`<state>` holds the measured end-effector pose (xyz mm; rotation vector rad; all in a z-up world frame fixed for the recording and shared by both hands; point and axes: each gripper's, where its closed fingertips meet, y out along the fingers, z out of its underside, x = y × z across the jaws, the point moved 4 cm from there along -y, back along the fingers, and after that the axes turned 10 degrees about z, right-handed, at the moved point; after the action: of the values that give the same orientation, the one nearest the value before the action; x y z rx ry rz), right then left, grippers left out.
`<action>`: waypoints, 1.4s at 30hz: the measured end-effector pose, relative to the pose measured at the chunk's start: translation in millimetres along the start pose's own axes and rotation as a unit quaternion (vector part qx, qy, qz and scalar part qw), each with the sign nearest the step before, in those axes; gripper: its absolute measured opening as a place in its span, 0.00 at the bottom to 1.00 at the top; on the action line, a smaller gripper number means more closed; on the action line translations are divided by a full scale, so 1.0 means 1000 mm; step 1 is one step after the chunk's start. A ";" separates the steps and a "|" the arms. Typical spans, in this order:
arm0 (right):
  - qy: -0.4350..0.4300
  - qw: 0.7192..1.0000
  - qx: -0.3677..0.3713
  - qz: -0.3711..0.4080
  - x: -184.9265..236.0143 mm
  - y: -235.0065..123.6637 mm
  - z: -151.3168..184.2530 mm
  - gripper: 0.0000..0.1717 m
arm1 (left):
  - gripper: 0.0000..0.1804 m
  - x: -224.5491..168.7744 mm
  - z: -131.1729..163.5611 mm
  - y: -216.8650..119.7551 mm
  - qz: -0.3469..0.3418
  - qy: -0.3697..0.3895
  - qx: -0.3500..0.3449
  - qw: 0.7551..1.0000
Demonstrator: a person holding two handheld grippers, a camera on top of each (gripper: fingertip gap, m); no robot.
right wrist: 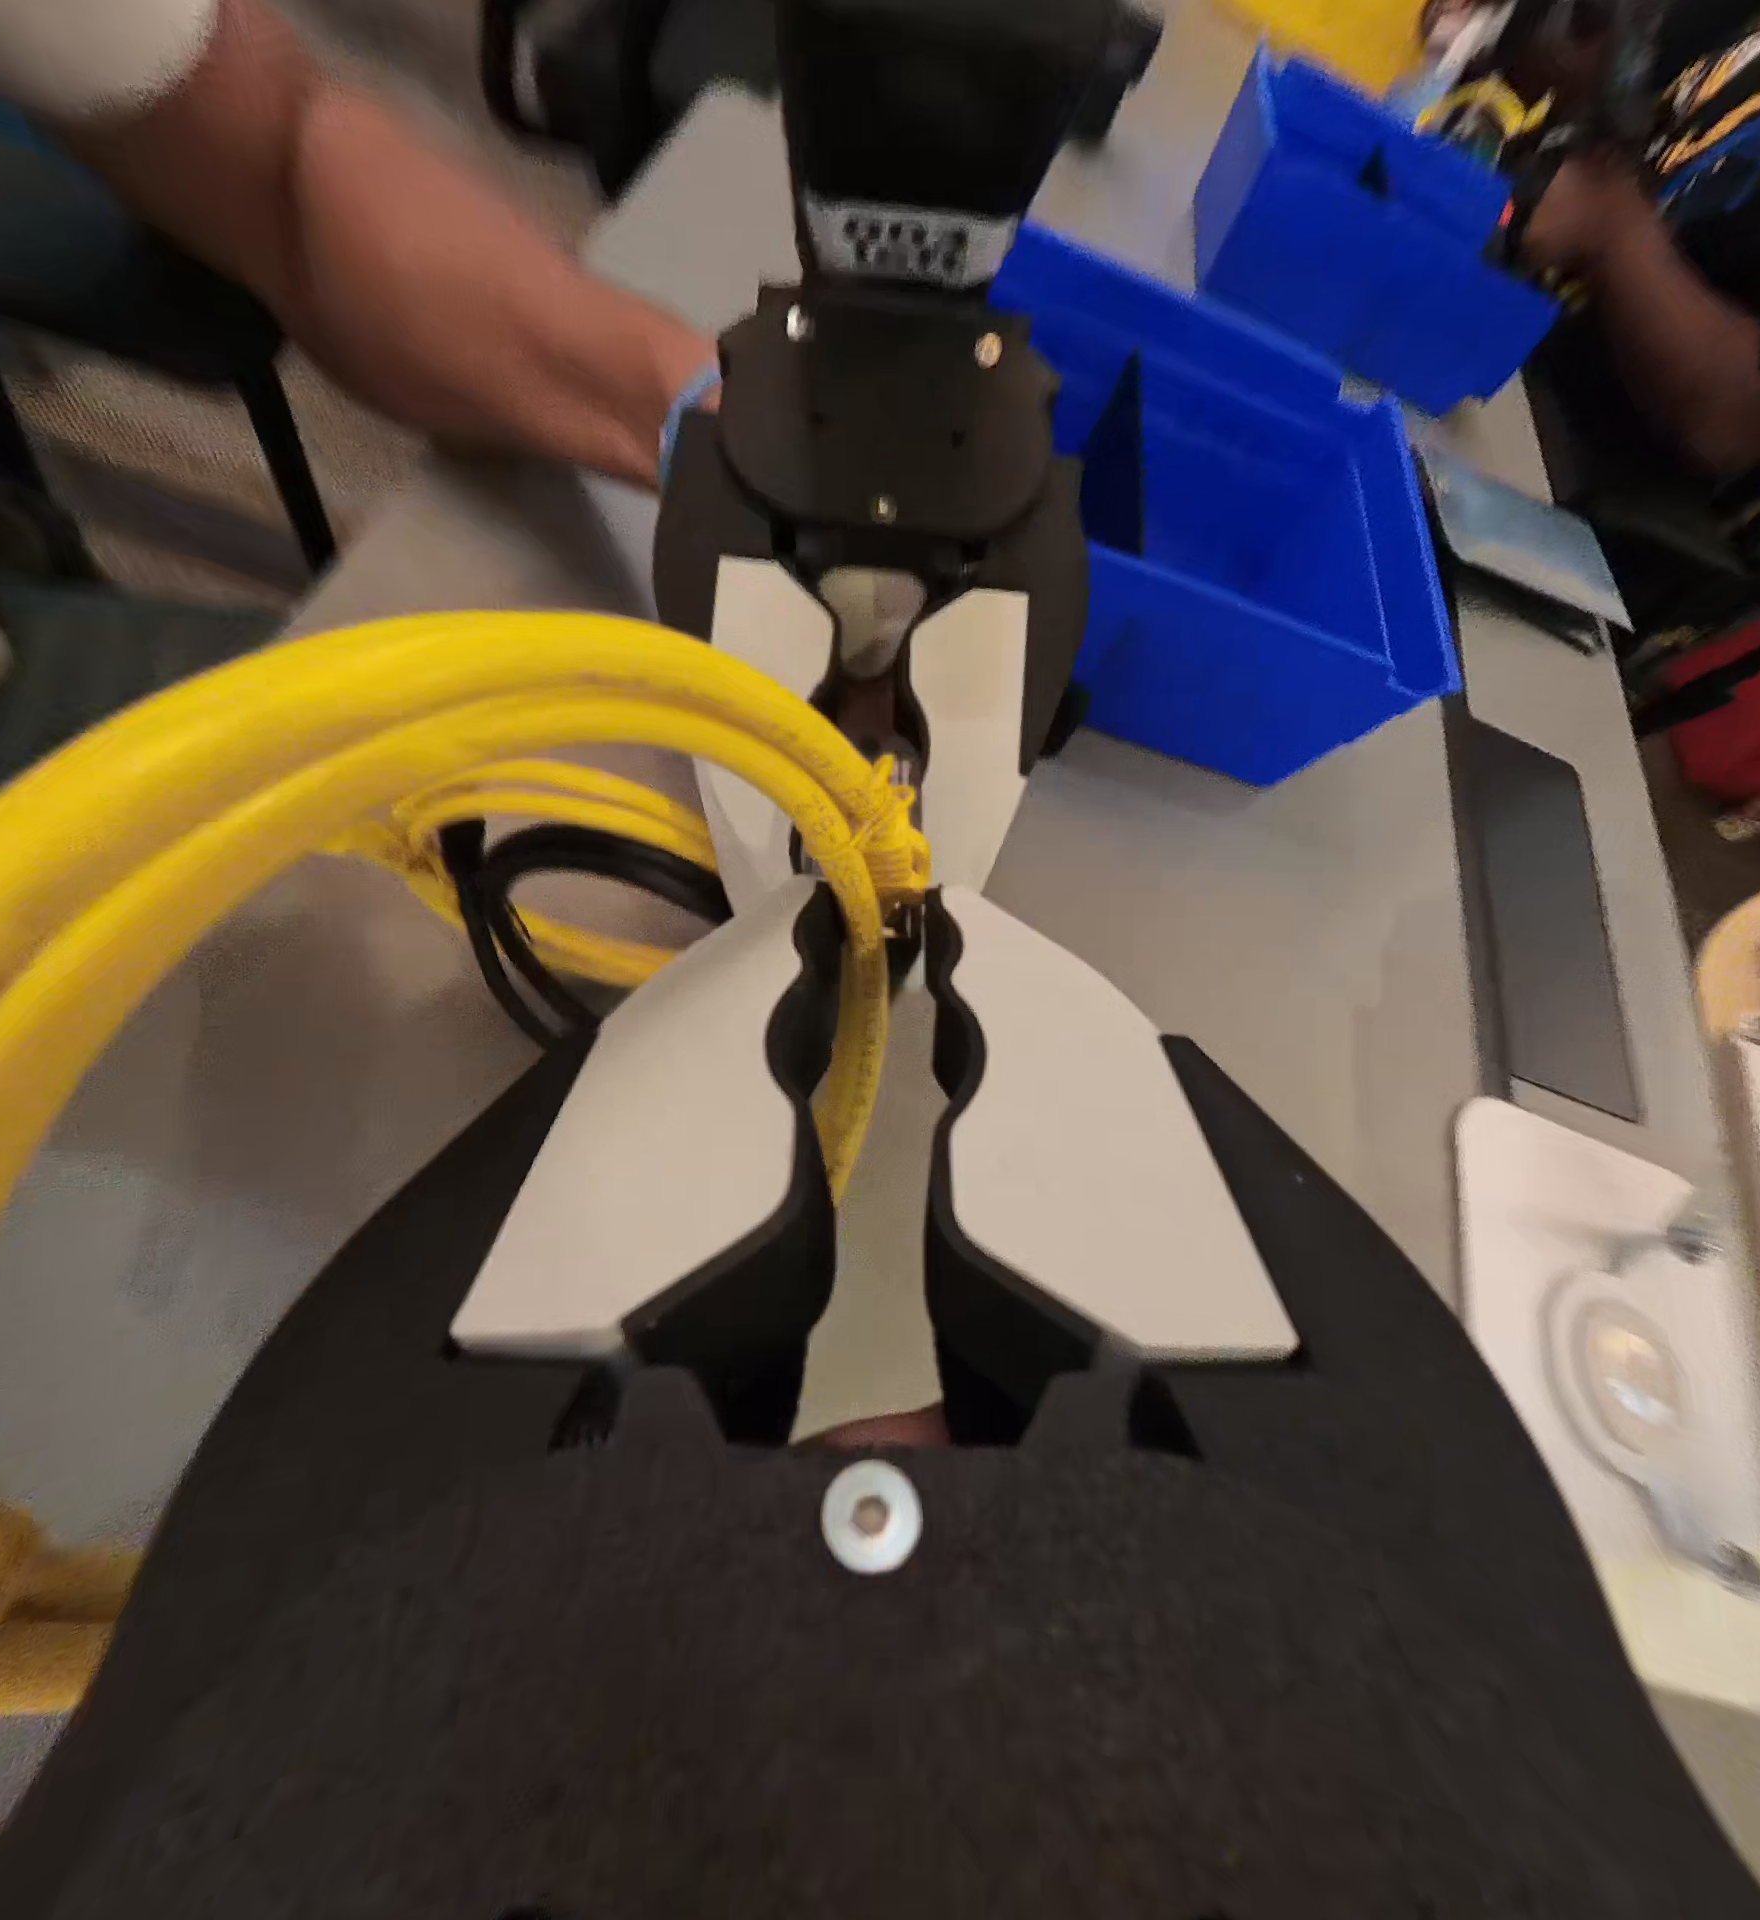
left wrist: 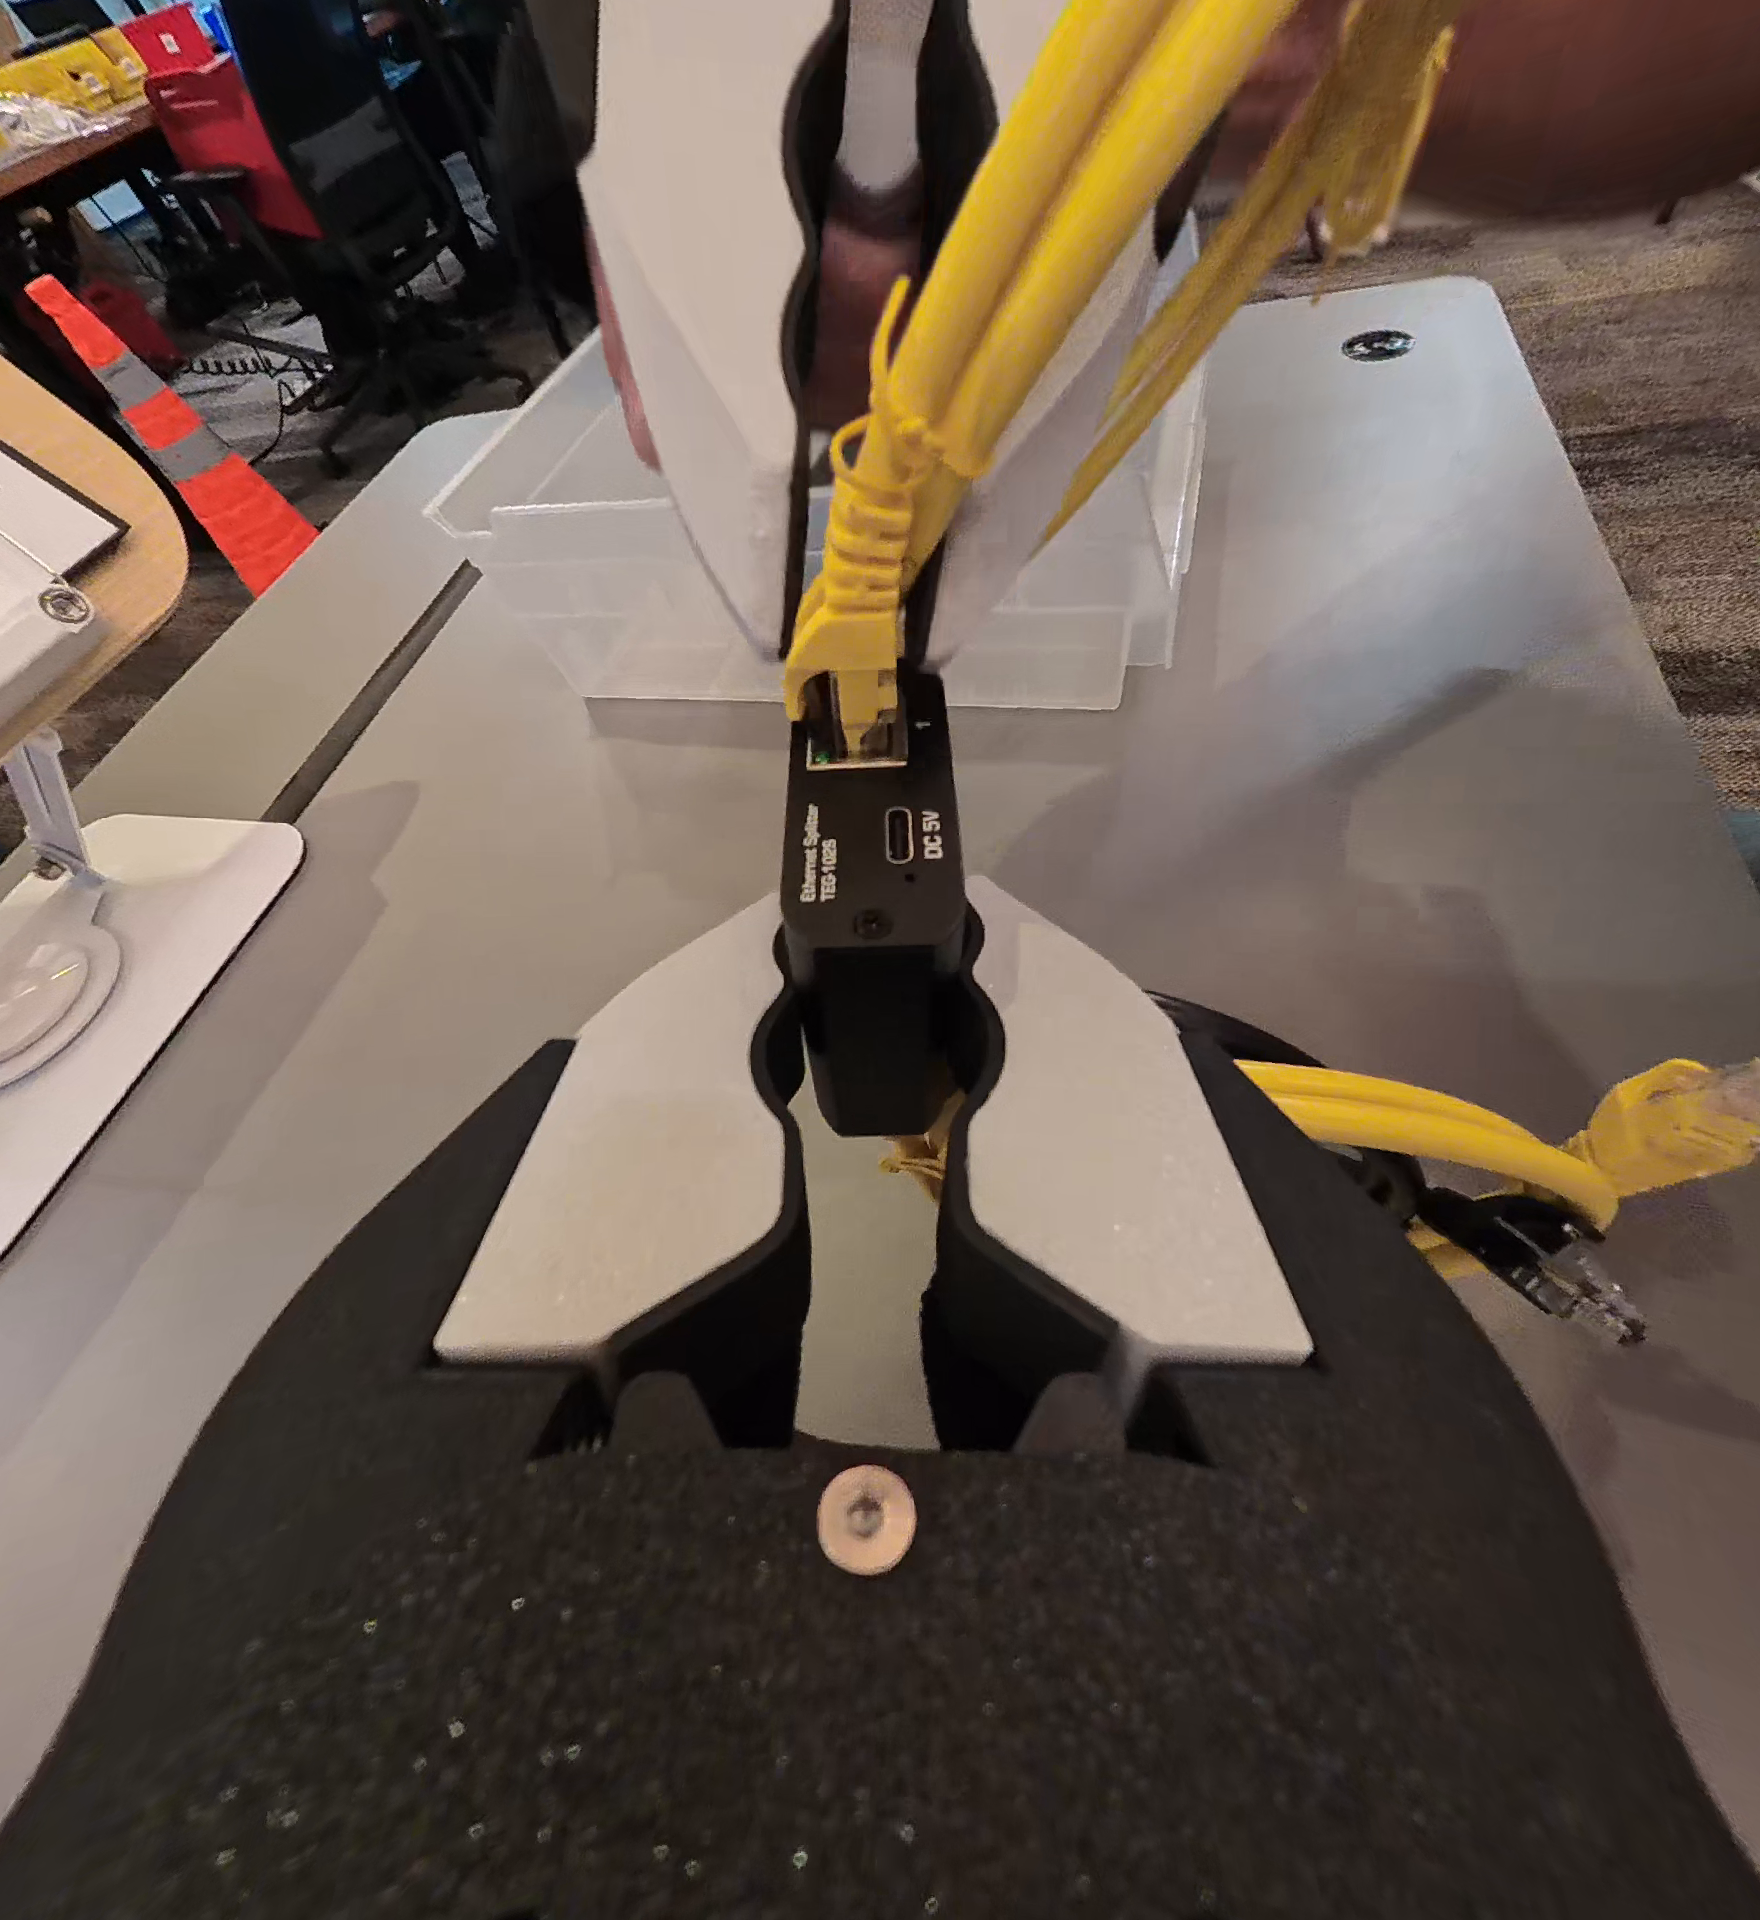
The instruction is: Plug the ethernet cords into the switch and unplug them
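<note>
In the left wrist view my left gripper [left wrist: 876, 925] is shut on the near end of a small black switch [left wrist: 871, 842] and holds it above the grey table [left wrist: 1323, 779]. A yellow ethernet plug [left wrist: 845, 665] sits in the port at the switch's far end, where a green light shows. My right gripper [left wrist: 855, 649] comes from the far side and is shut on that plug's boot. In the right wrist view my right gripper [right wrist: 881, 904] has the yellow cord [right wrist: 860, 1060] running between its fingers and the plug [right wrist: 902, 862] at its tips. The left gripper [right wrist: 860, 831] faces it; the switch is mostly hidden there.
A second yellow cord with a free plug [left wrist: 1686, 1122] and a black cord's plug [left wrist: 1572, 1288] lie on the table at the right. A clear plastic bin [left wrist: 1063, 582] stands behind the switch. Blue bins [right wrist: 1250, 582], a white stand base [left wrist: 76, 987] and an orange cone [left wrist: 201, 457] are nearby.
</note>
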<state>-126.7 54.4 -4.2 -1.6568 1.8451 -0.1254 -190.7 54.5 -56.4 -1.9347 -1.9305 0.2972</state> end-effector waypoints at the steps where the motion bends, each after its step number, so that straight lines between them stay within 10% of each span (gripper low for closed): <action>1: -0.026 0.999 0.029 -0.003 0.000 -0.004 0.000 0.06 | 0.14 0.000 0.000 -0.001 -0.002 0.001 0.000 1.000; 10: 0.072 0.989 0.103 -0.072 -0.037 -0.034 -0.051 0.14 | 0.13 -0.002 -0.008 0.011 -0.029 0.002 0.024 0.999; 17: -0.011 0.939 0.333 -0.089 -0.018 -0.016 -0.023 0.14 | 0.13 0.002 -0.013 0.030 -0.059 -0.041 0.057 0.996; 22: -0.020 0.933 0.352 -0.071 -0.006 -0.023 -0.006 0.13 | 0.14 -0.008 -0.019 0.036 -0.052 -0.018 0.058 0.997; 42: 0.113 0.986 -0.116 -0.037 -0.007 -0.039 -0.016 0.08 | 0.13 -0.033 -0.026 0.005 0.076 0.040 -0.156 0.984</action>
<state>-101.7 48.1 29.8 -1.9388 2.0300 -0.1393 -176.1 19.0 -39.2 -2.2597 -1.8712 -0.0464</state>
